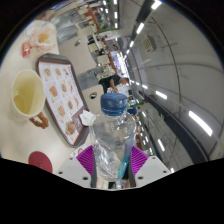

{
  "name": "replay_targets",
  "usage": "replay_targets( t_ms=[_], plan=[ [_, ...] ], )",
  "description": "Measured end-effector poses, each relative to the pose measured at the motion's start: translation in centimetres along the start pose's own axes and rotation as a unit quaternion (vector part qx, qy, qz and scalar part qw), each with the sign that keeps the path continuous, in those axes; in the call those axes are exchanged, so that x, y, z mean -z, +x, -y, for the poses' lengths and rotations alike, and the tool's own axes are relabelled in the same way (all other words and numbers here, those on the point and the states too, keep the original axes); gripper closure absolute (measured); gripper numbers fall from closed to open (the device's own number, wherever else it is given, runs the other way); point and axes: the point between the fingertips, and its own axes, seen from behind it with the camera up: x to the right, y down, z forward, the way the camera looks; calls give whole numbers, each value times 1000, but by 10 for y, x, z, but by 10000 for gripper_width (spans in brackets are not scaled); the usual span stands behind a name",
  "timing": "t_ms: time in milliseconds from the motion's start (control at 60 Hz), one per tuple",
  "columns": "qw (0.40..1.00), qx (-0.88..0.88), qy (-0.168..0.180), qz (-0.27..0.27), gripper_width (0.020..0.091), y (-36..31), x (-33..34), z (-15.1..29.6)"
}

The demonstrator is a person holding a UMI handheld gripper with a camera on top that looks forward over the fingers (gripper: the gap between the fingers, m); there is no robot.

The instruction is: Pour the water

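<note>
A clear plastic water bottle (112, 135) with a blue cap stands upright between my fingers, its cap ahead of them. My gripper (111, 163) is shut on the bottle's lower body, both purple pads (88, 160) pressing its sides. A pale yellow-green cup (27, 92) sits on the white table (20, 135) beyond and to the left of the bottle. The view is tilted, so the table slants away on the left.
A menu board (63, 92) with food pictures lies on the table between the cup and the bottle. A plate (42, 38) with food sits farther off. A dark red round object (40, 160) lies near the left finger. A corridor with ceiling lights runs behind.
</note>
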Motion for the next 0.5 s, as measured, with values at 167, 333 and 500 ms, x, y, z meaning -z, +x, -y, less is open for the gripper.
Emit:
replay_targets(
  t_ms=[167,333,500],
  plan=[
    [973,226,15,-46,673,-12,14,35],
    [927,369,27,-55,674,-31,20,51],
    [920,389,32,-43,674,-40,21,59]
  ],
)
